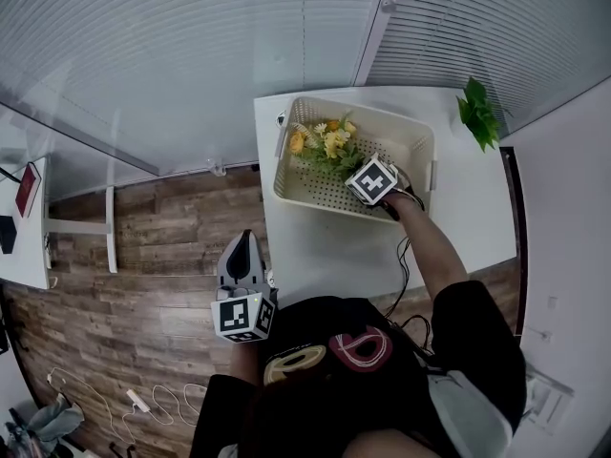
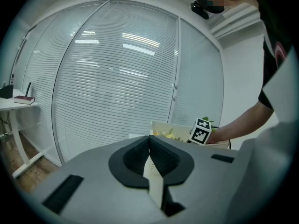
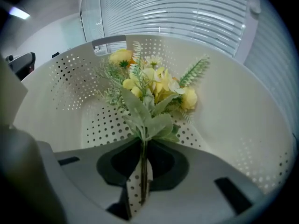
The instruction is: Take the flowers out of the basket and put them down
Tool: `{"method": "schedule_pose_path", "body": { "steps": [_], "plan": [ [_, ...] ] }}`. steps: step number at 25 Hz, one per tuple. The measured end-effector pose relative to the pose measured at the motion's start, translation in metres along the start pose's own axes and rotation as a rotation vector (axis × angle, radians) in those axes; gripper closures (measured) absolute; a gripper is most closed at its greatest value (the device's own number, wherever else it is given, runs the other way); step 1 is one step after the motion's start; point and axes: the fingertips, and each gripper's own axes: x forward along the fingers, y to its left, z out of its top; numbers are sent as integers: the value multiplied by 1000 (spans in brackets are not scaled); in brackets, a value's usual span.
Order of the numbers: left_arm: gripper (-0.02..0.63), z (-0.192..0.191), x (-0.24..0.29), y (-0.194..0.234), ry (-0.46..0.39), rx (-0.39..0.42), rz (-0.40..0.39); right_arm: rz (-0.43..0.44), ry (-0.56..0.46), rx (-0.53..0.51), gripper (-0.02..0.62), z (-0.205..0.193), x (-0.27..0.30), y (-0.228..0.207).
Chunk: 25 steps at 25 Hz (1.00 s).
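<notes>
- flowers (image 3: pixel 149 90): small yellow-and-green bunch lying inside the perforated white basket (image 3: pixel 233 106), heads toward the far wall, stems (image 3: pixel 143 171) toward the near side; basket sits on the white table (image 1: pixel 325 246)
- right gripper (image 3: pixel 141 146): reached down into the basket, jaws nearly together, pinching the thin stems just below the lowest leaves
- left gripper (image 2: pixel 149 139): held off the table's edge, well apart from the basket; jaws closed, nothing between them
- handling, as judged: bunch looks light and artificial; blooms and leaves soft, crushable; stems thin, fairly stiff, could pivot or slip in a narrow pinch
- best hold: the bundled stems, close under the foliage; lift clear of the basket rim
</notes>
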Motion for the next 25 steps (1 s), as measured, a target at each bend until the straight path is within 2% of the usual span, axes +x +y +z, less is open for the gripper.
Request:
{"method": "schedule_pose_path", "body": {
  "steps": [11, 25],
  "plan": [
    [589, 2, 11, -9, 8, 0, -35, -38, -32, -56, 546, 6, -16, -1],
    [589, -2, 14, -12, 15, -10, -52, -24, -71, -64, 546, 15, -41, -2]
  ]
}}
